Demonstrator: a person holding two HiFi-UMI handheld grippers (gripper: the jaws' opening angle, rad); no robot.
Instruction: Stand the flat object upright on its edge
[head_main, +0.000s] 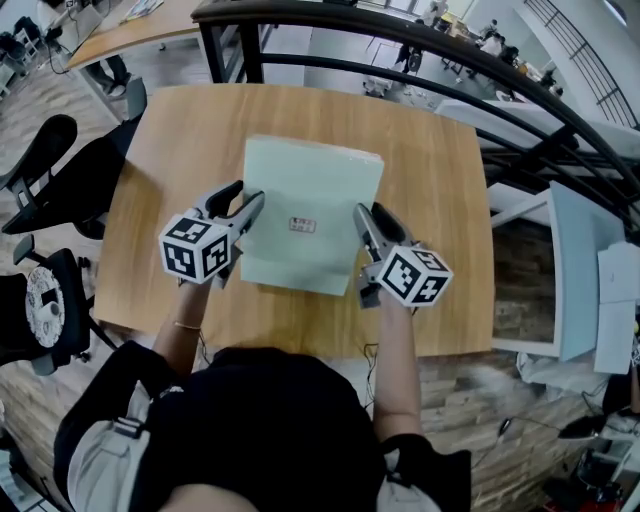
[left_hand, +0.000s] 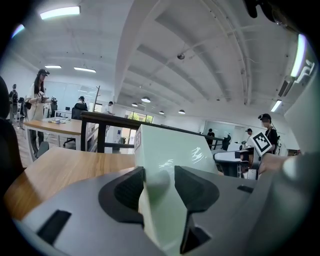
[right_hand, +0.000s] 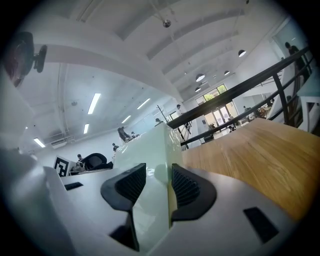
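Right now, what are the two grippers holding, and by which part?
Both hold the box: the left gripper clamps its left edge, the right gripper its right edge.

Person wore a black top (head_main: 270, 420) with a pale grey panel (head_main: 100, 462) at the left shoulder and a thin bracelet (head_main: 185, 325) on the left wrist. Left gripper (head_main: 250, 197) and right gripper (head_main: 368, 212) had grey bodies, black ribbed pads (right_hand: 131, 186), and a white cube (head_main: 197, 247) each with black square markers.

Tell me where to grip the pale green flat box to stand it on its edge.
Take the pale green flat box by its two thin side edges, one gripper from each side, jaws spanning the thickness. It is too broad to pinch across but slim edgewise; the left gripper and right gripper are clamped that way.
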